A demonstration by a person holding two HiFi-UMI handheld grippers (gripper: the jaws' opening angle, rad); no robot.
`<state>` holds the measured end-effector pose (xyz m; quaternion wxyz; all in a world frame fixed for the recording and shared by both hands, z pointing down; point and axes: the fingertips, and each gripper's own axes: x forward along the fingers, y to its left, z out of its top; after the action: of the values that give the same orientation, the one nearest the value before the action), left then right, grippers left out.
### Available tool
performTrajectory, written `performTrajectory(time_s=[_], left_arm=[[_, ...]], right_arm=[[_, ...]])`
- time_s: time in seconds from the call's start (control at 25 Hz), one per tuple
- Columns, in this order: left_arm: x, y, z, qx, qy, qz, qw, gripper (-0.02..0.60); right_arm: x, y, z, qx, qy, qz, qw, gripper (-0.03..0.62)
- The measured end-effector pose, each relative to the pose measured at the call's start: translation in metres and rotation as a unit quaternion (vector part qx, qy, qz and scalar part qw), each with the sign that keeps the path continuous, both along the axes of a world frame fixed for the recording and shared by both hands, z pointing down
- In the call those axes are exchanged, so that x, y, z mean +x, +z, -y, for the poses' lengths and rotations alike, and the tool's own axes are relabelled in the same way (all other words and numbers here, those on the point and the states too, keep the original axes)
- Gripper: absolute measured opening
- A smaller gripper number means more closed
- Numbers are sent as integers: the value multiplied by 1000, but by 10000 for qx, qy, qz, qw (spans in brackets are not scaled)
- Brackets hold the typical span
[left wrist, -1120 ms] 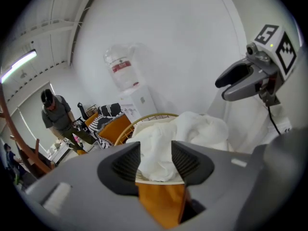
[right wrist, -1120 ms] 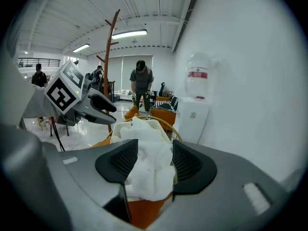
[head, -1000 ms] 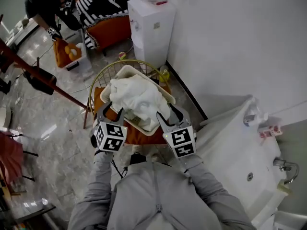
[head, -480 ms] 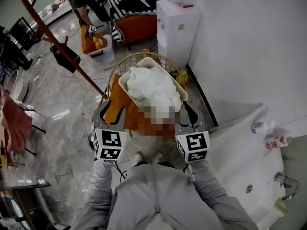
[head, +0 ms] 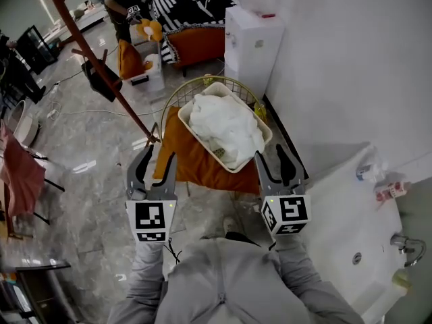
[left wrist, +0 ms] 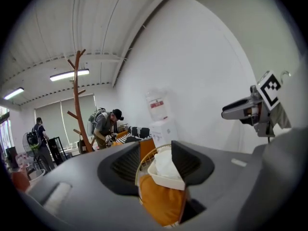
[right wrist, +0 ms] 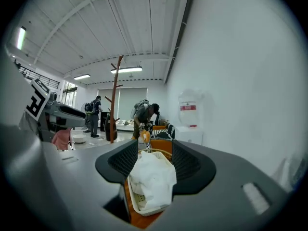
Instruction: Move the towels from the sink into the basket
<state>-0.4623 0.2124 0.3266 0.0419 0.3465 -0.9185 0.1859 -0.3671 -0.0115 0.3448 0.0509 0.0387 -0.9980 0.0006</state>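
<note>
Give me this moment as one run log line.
left gripper: open, empty | right gripper: open, empty | white towels: piled in white basket | sink: no towel visible

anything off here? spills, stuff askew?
Nothing spilled or damaged. The towels mound above the basket rim but lie inside it. The basket sits cornerwise on the orange cushion. Left claw and right claw are open, empty.
</note>
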Motion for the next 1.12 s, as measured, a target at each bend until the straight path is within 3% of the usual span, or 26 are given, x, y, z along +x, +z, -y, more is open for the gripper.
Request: performTrajectory(time_s=[0.4,0.72,1.12], left_arm=[[12,-15,-40,646,146,99,9978,235],[13,-21,-41,752,143,196,9969,235],[13,-27,-44,815,31,266,9963,235]], right_arm=[[37,-27,-17,42,642,367,9973,206],[51,-30,-7,91,890,415,9951,206],[47,-30,-7,208,797,372,9959,206]])
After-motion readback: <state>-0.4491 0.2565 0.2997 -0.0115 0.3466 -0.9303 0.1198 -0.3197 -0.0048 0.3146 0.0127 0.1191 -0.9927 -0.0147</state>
